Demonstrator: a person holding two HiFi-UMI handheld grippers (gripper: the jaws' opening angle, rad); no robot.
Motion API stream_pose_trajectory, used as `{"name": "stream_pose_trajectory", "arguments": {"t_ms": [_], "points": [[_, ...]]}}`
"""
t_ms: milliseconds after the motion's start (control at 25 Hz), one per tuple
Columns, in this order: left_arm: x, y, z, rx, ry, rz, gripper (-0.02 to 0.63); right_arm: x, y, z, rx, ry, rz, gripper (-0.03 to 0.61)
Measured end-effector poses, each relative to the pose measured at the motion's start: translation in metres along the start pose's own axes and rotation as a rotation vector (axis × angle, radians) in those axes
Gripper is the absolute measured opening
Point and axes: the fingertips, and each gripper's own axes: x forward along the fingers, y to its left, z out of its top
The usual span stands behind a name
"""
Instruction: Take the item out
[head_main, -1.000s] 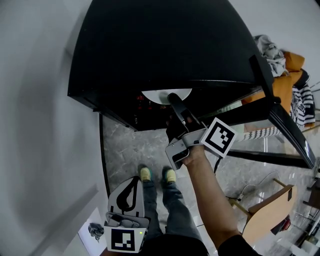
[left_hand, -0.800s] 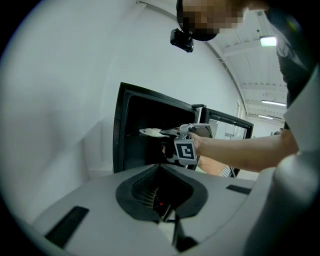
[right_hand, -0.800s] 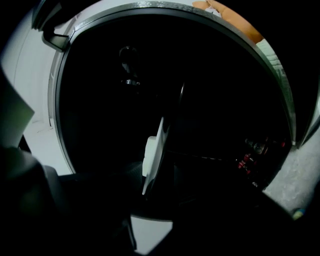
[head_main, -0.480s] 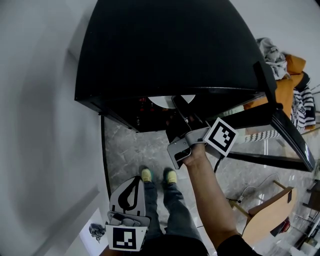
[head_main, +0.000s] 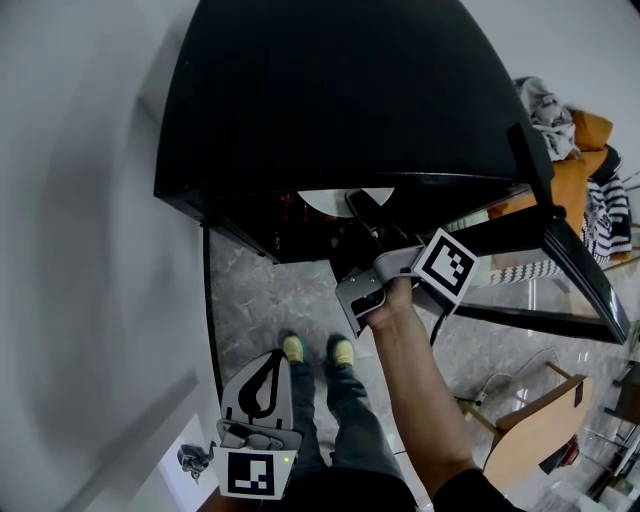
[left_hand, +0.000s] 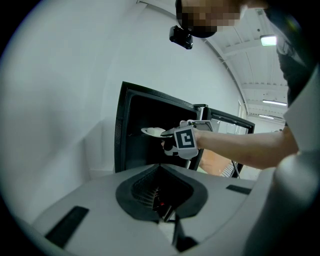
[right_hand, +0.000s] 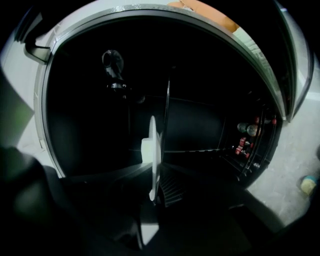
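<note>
A white plate (head_main: 330, 198) sits inside the open black cabinet (head_main: 340, 100) with a pale lump (right_hand: 145, 150) on it. My right gripper (head_main: 358, 206) reaches in under the cabinet's top edge. In the right gripper view the plate (right_hand: 154, 145) shows edge-on, its near rim between the two dark jaws of my right gripper (right_hand: 154, 192). The jaws are closing and touch the rim from both sides. My left gripper (head_main: 268, 365) hangs low beside the person's legs, shut and holding nothing. The left gripper view shows the plate (left_hand: 151, 132) and the right gripper (left_hand: 172, 141) from the side.
The cabinet door (head_main: 565, 260) stands open to the right. Bottles with red caps (right_hand: 247, 137) line a rack at the cabinet's right side. A wooden chair (head_main: 535, 425) and a pile of clothes (head_main: 575, 150) are to the right. The person's feet (head_main: 315, 350) stand on the marble floor.
My right gripper has pushed a little deeper into the cabinet, up and to the right, so less of the plate shows in the head view. The left gripper has stayed low.
</note>
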Motion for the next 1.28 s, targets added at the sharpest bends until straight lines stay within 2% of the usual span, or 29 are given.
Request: {"name": "stream_pose_trajectory", "arguments": {"t_ms": [1280], "points": [[0.0,-0.031,0.006,0.043,-0.006,-0.047,0.009,-0.045,-0.011,-0.011,0.039,0.021,-0.03,0.028]]}}
